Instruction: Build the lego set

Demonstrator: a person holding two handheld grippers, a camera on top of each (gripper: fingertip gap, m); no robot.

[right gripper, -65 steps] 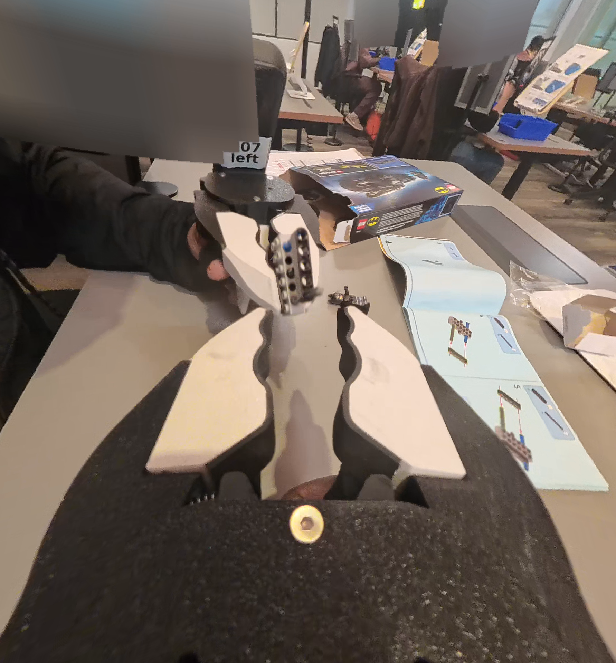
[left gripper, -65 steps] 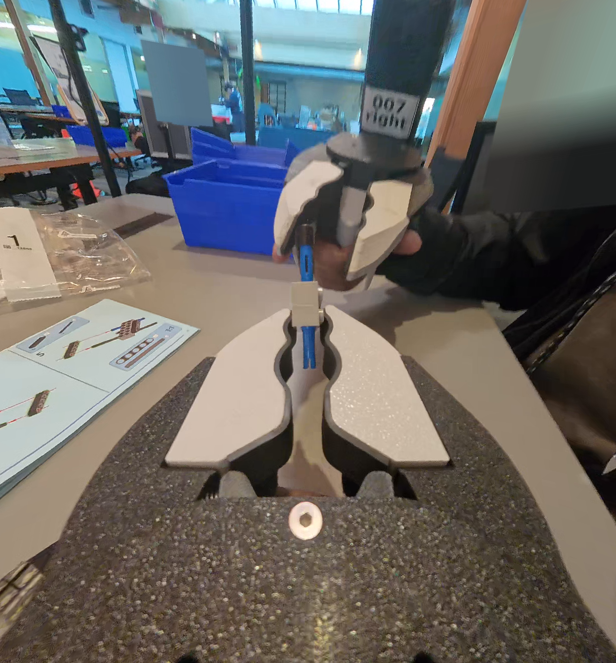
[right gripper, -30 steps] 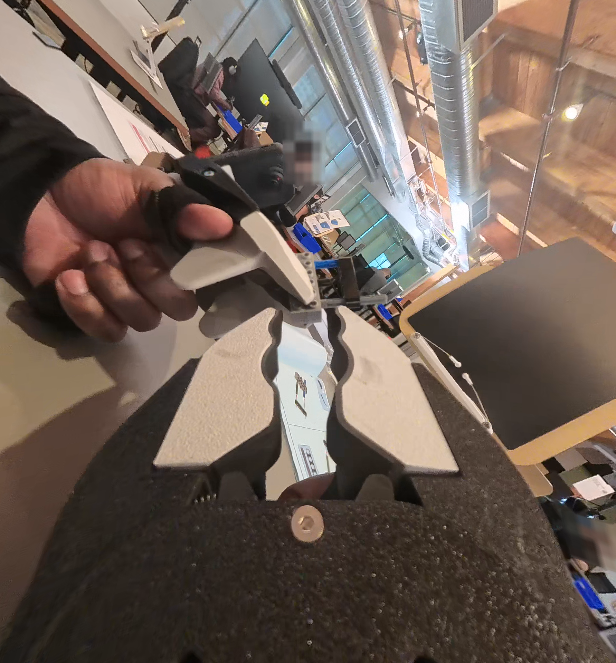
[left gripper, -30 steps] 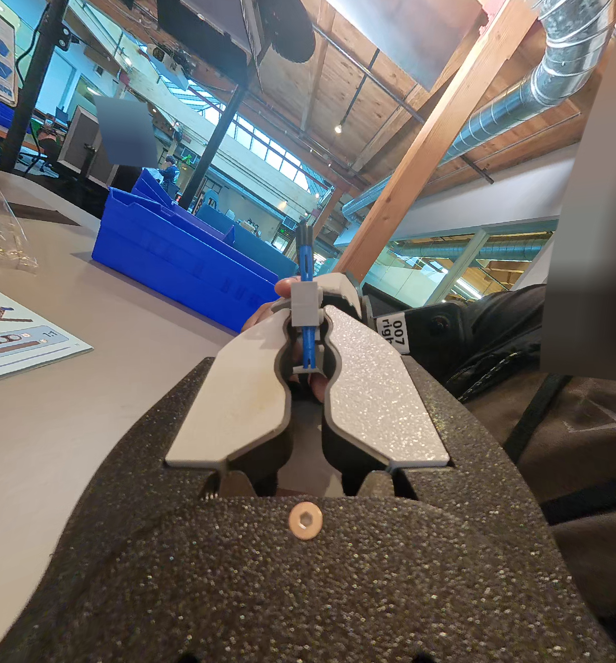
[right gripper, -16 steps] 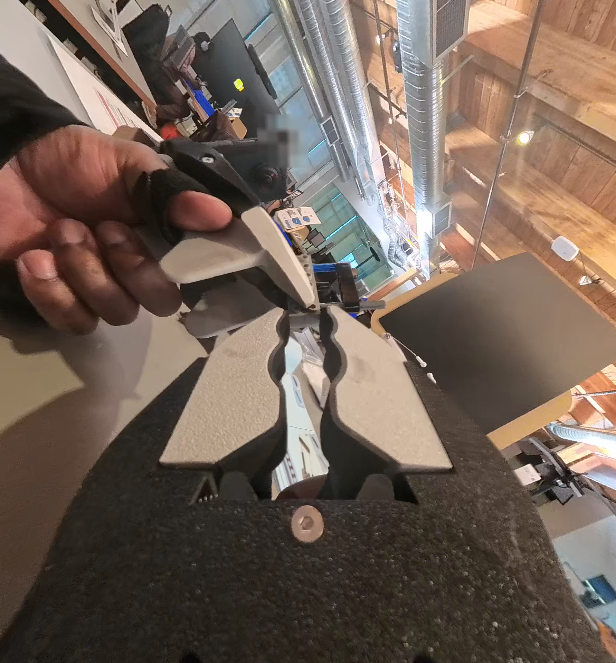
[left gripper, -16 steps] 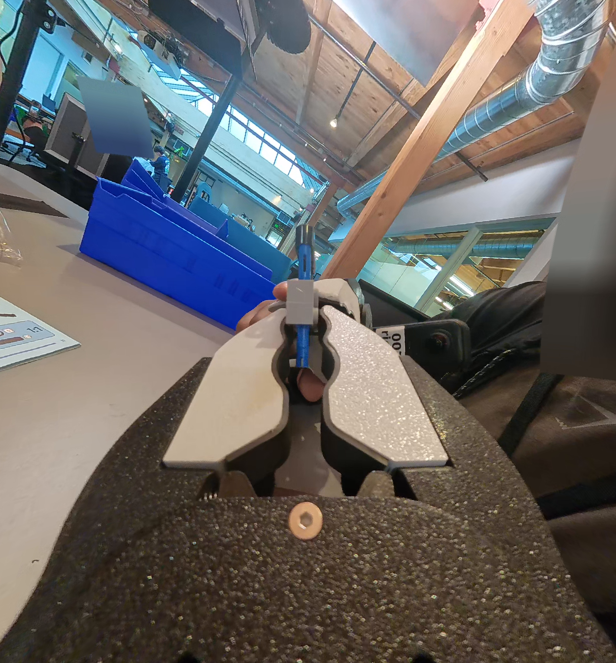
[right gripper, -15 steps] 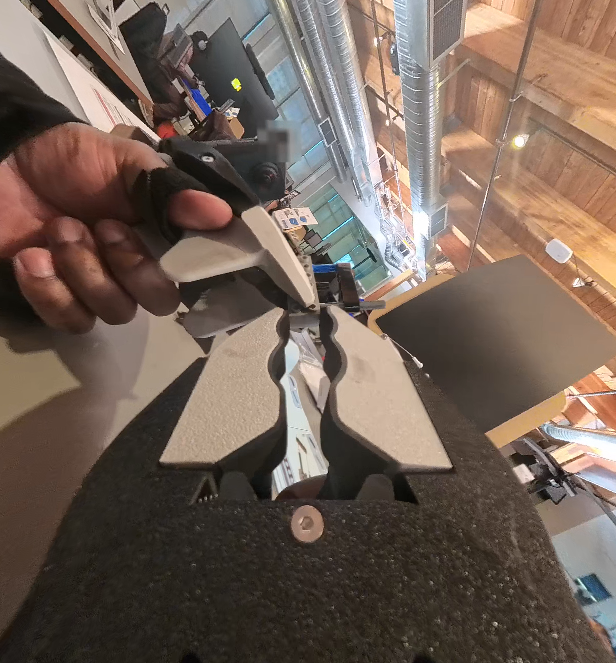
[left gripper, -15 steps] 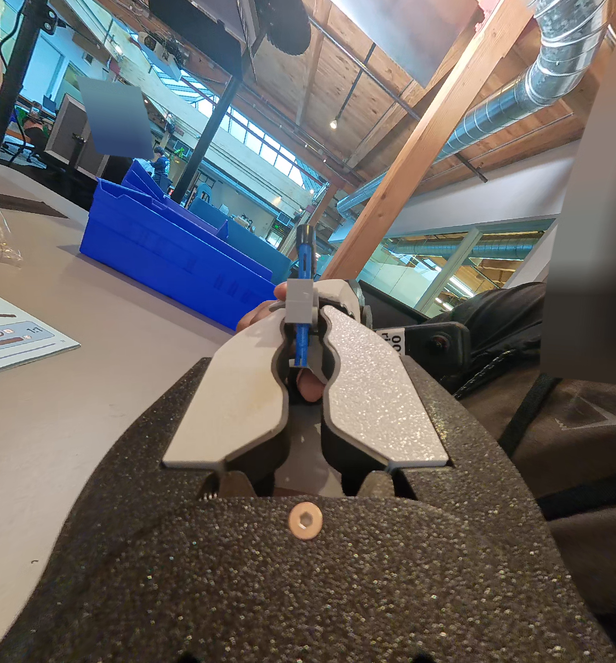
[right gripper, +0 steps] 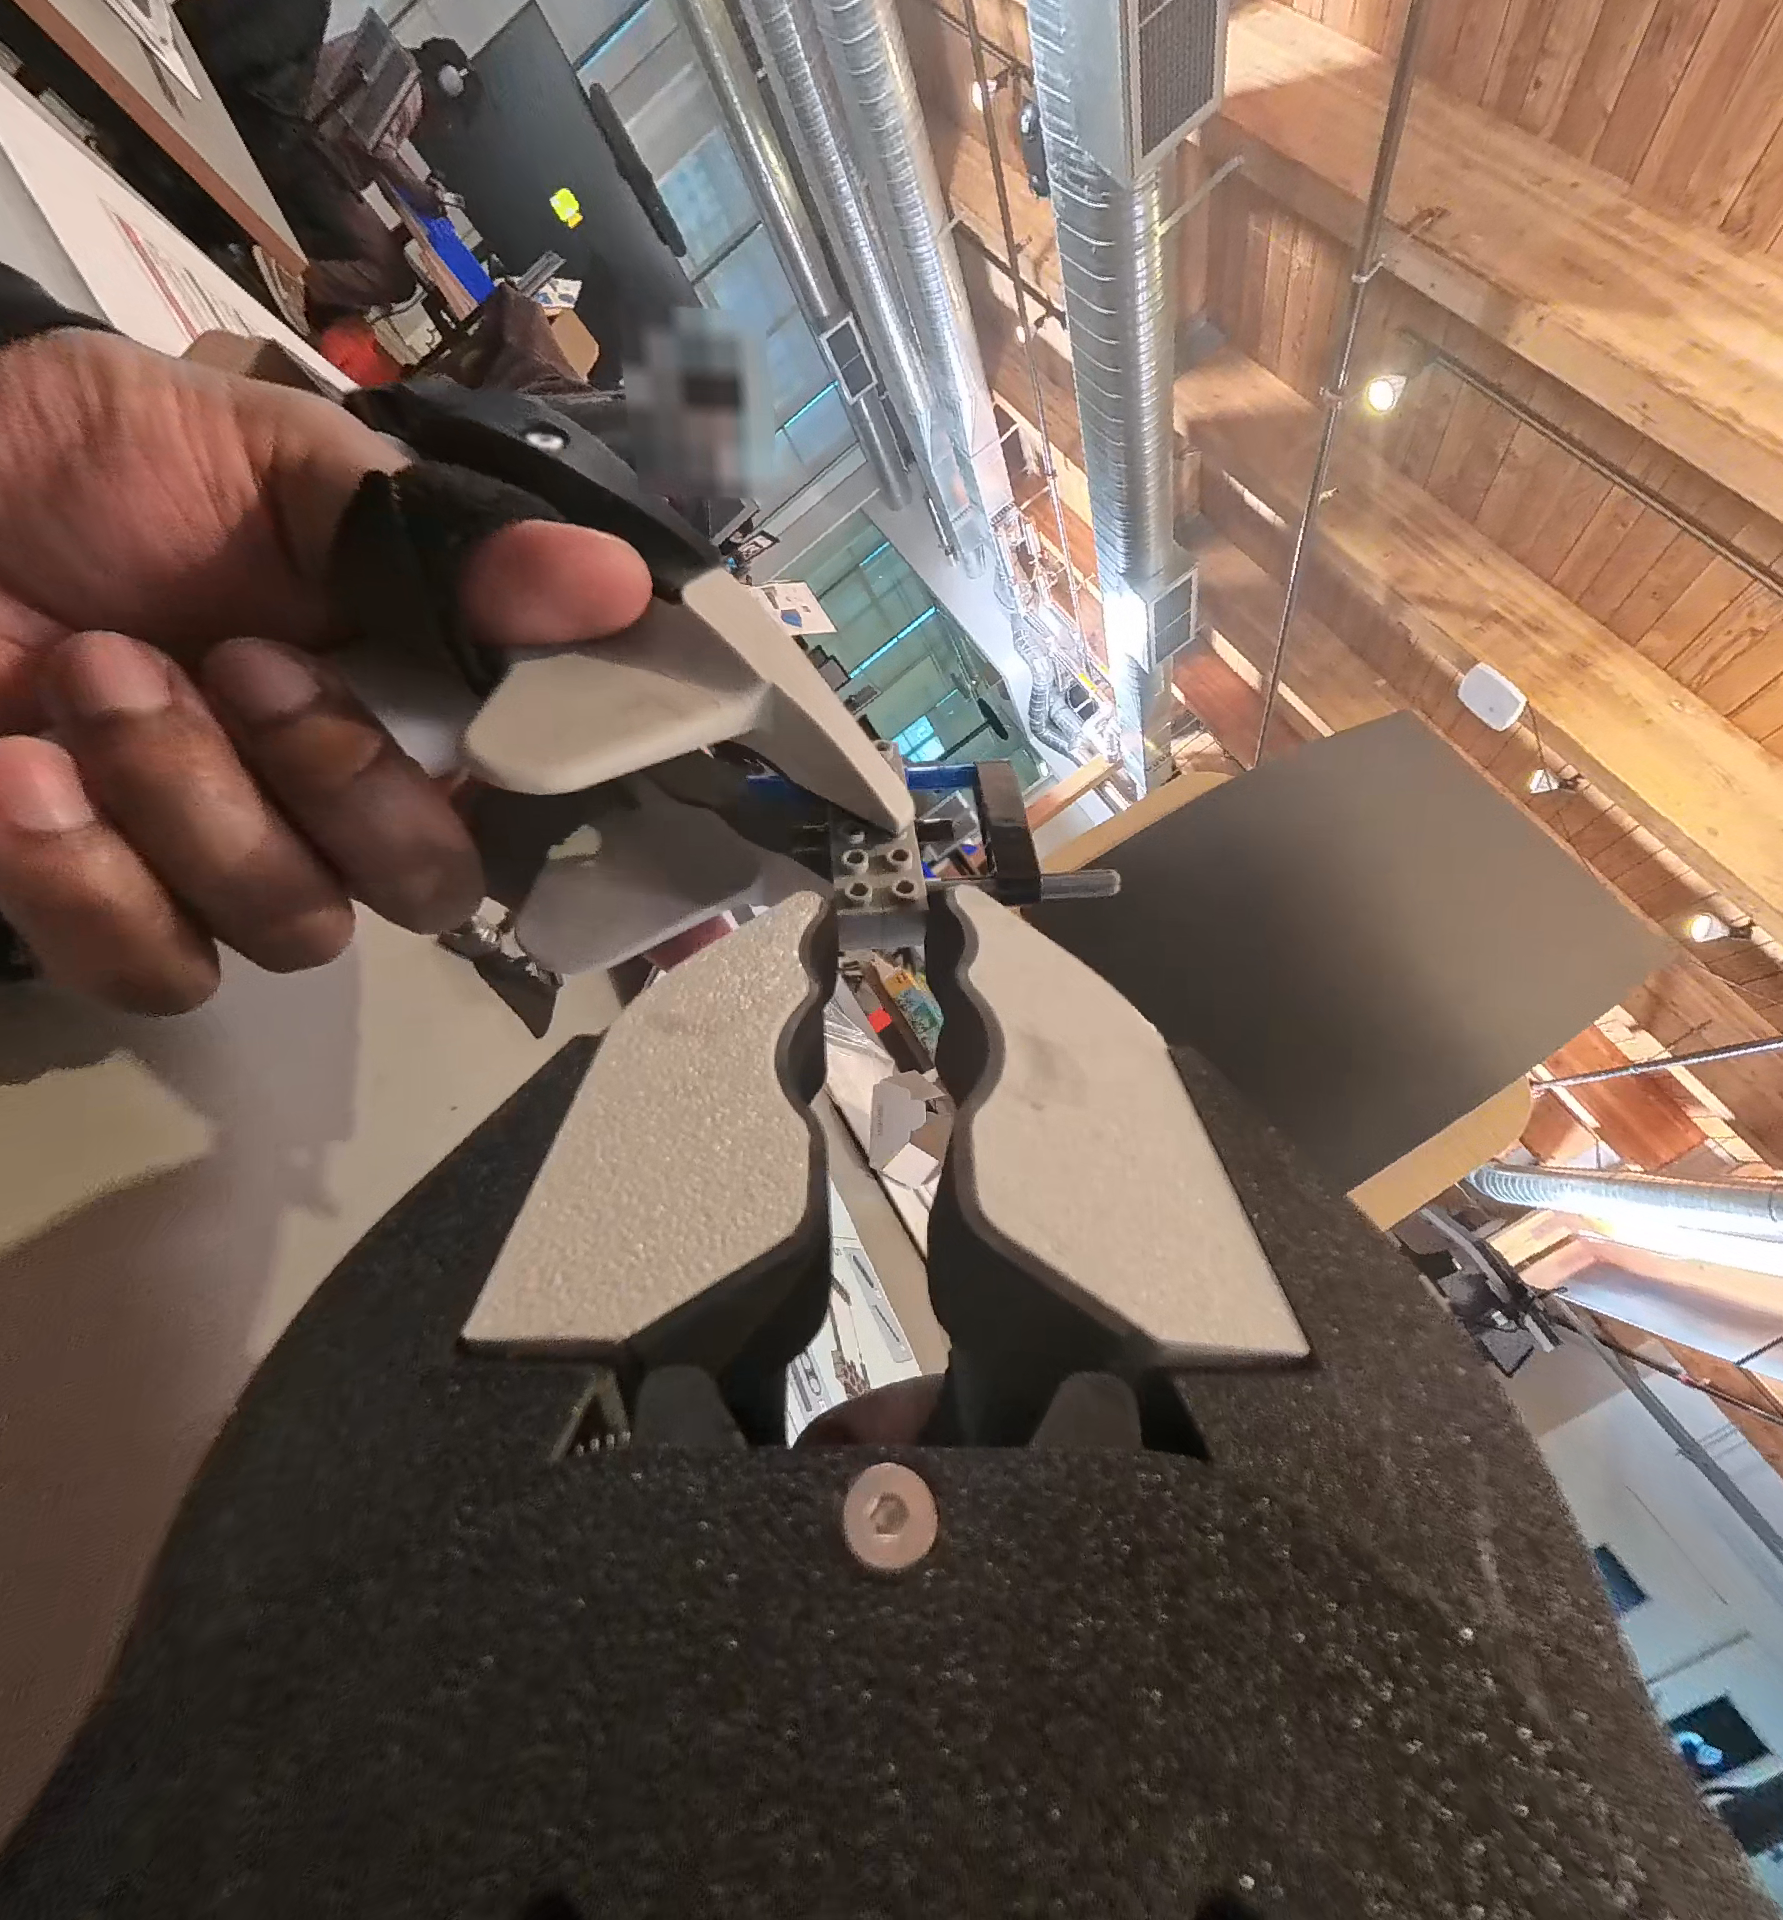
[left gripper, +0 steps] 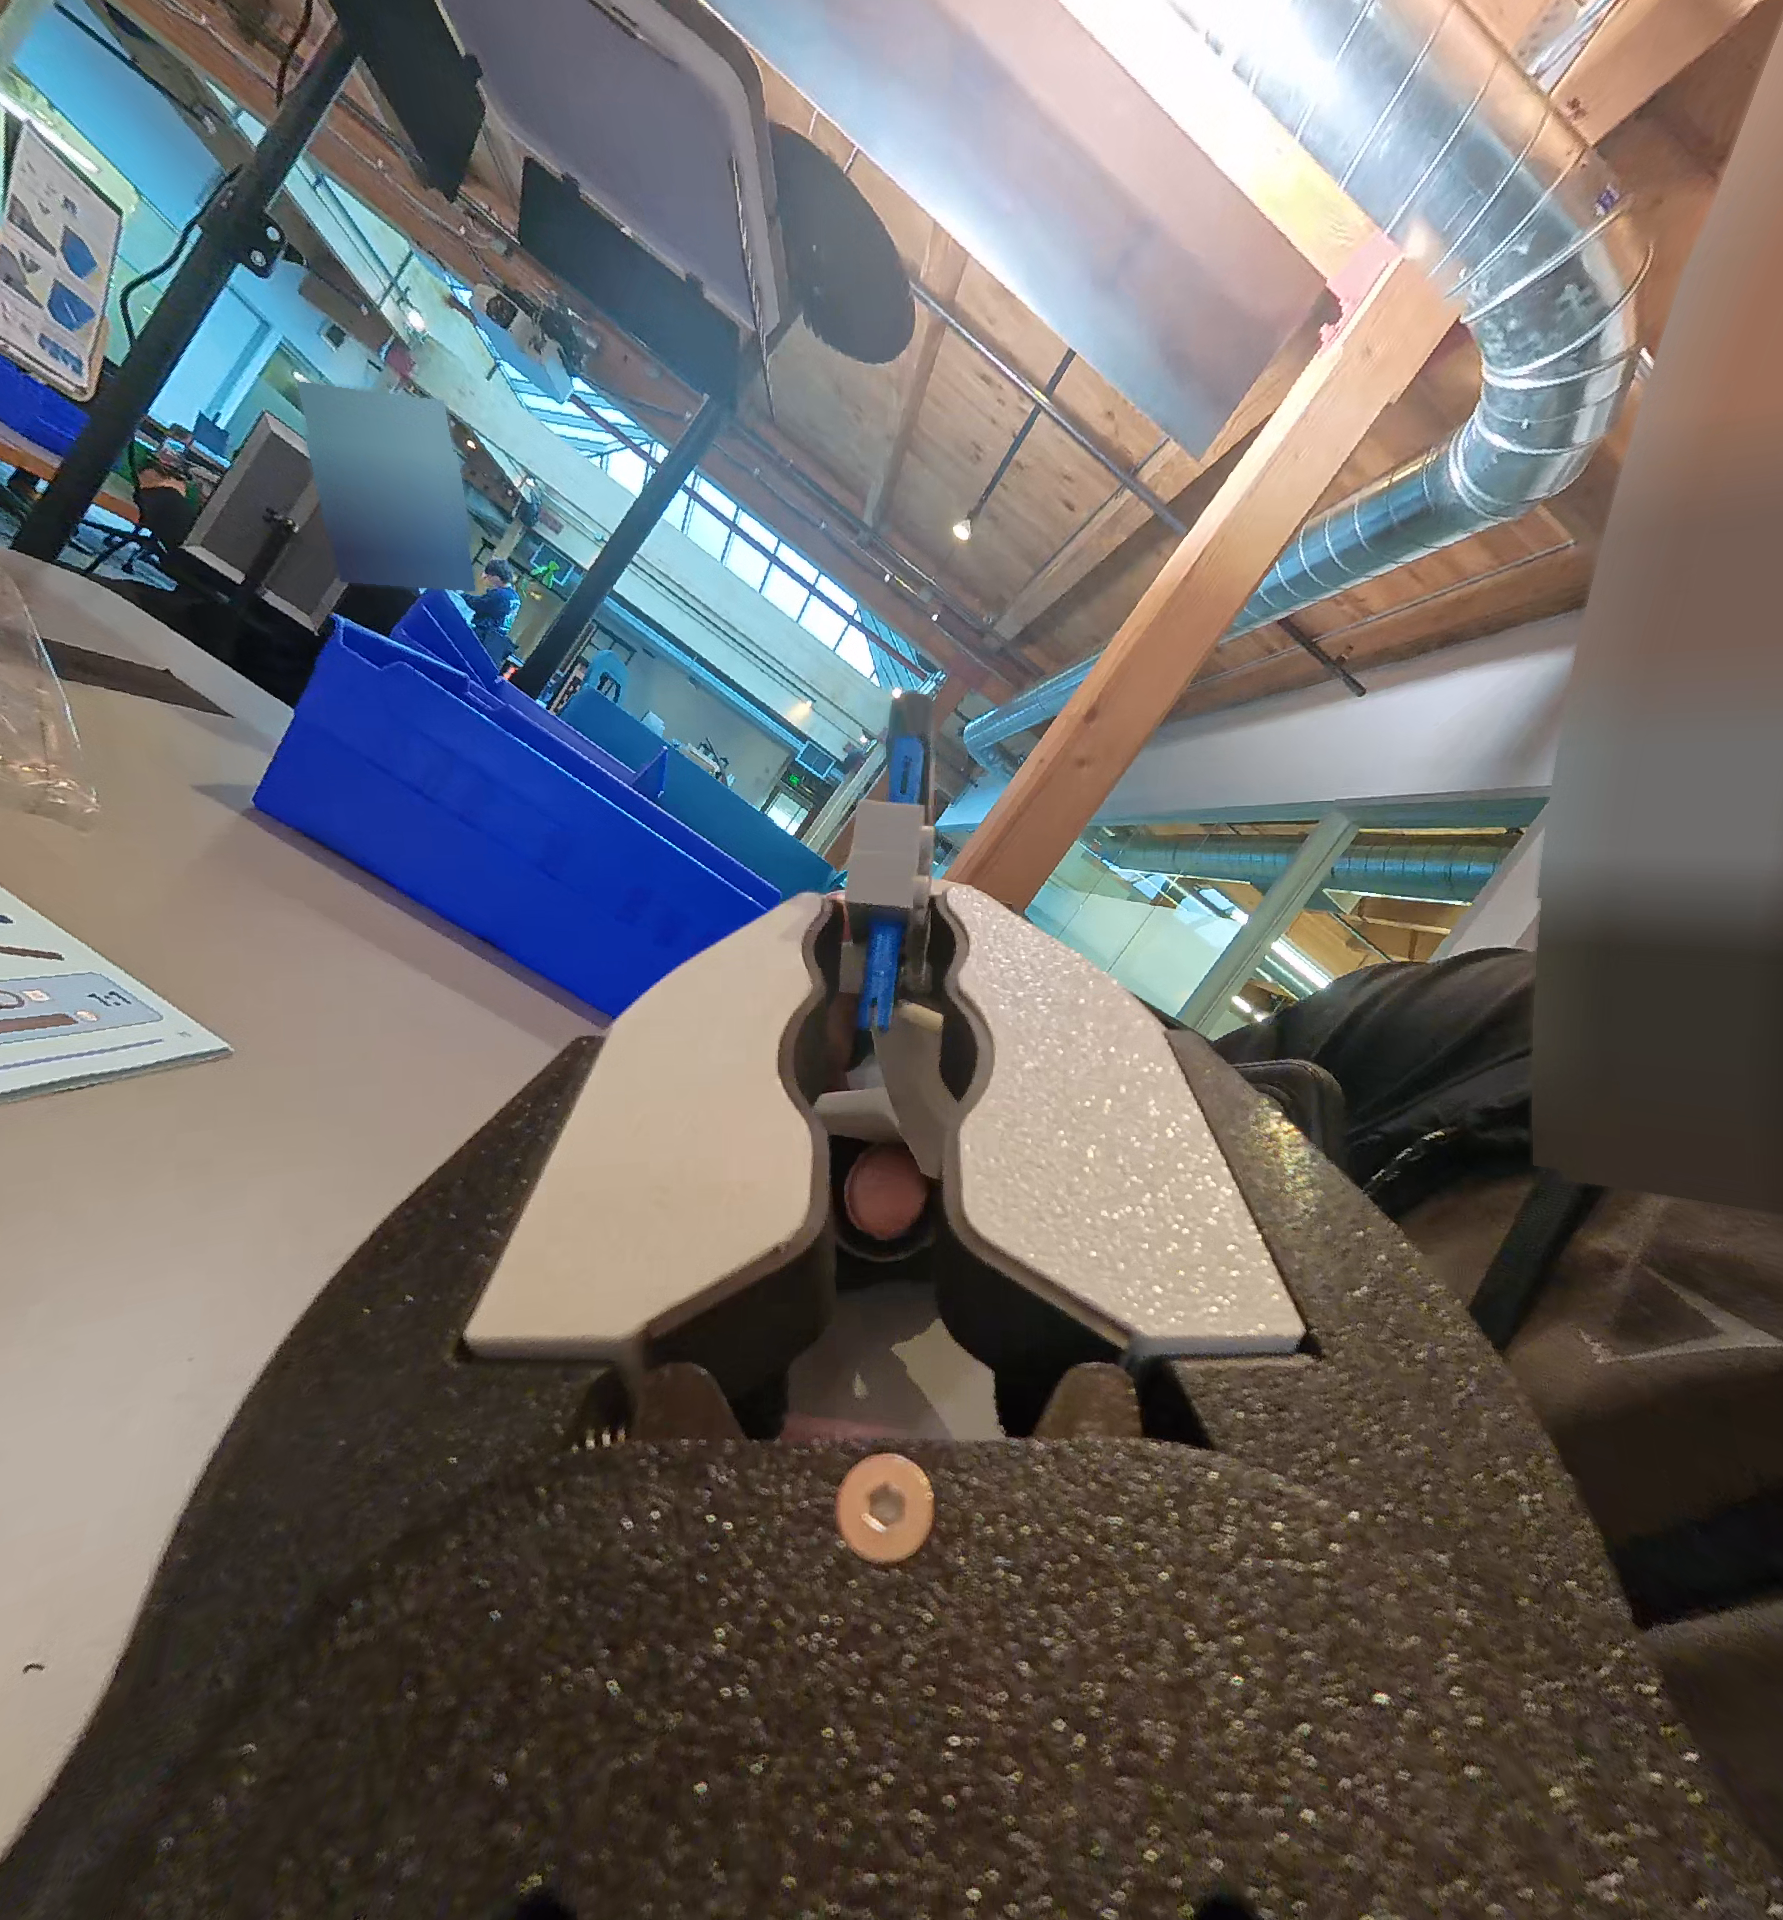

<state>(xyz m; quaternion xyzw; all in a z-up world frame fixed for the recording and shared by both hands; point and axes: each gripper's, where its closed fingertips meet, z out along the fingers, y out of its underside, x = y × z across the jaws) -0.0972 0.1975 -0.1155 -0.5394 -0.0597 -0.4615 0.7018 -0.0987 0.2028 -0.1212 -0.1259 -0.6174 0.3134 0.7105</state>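
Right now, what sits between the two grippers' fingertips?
A small grey brick assembly with a blue pin; both the left gripper and right gripper clamp it, per both wrist views.

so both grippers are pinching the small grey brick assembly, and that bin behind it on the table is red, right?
Not red: the left wrist view shows a blue bin on the table. The rest holds: the left gripper and right gripper both pinch the grey brick assembly.
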